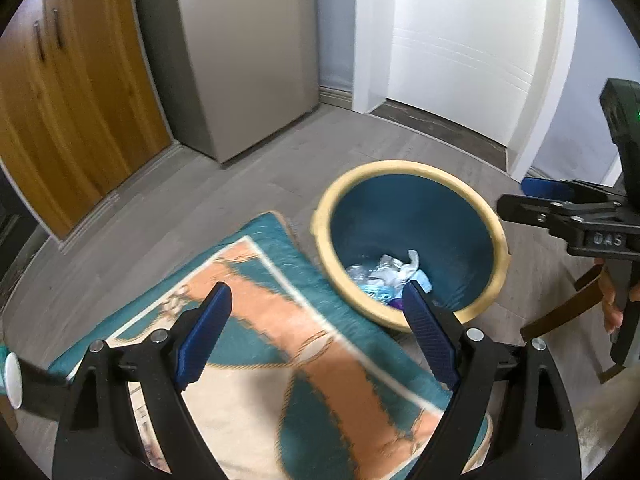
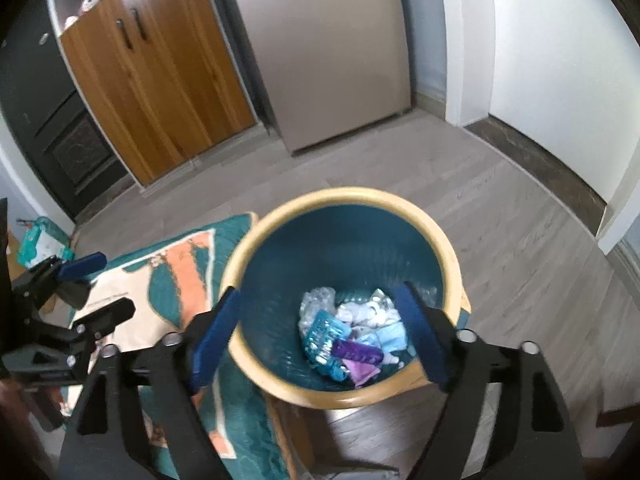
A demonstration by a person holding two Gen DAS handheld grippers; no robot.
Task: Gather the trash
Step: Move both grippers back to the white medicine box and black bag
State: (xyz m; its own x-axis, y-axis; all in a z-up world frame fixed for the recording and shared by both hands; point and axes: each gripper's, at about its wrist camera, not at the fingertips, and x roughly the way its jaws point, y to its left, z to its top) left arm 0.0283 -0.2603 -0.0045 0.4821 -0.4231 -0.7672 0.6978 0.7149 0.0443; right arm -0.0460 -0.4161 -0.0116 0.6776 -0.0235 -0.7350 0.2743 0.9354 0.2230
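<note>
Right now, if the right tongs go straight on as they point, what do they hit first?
Likely the trash at the bottom of the bin. The open right tongs point into its mouth; nothing shows between, though depth is unclear.

Wood-grain cabinet (image 2: pixel 160 92); ribbed plastic bin (image 2: pixel 344 256)

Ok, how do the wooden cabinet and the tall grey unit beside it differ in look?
The wooden cabinet is warm orange-brown with visible grain; the grey unit is a plain, smooth beige-grey. The cabinet has two doors with dark vertical handles; the grey unit shows no handles on the faces in view. The cabinet carries things on top; the grey unit's top is out of view. Both stand on the floor against the wall.
</note>
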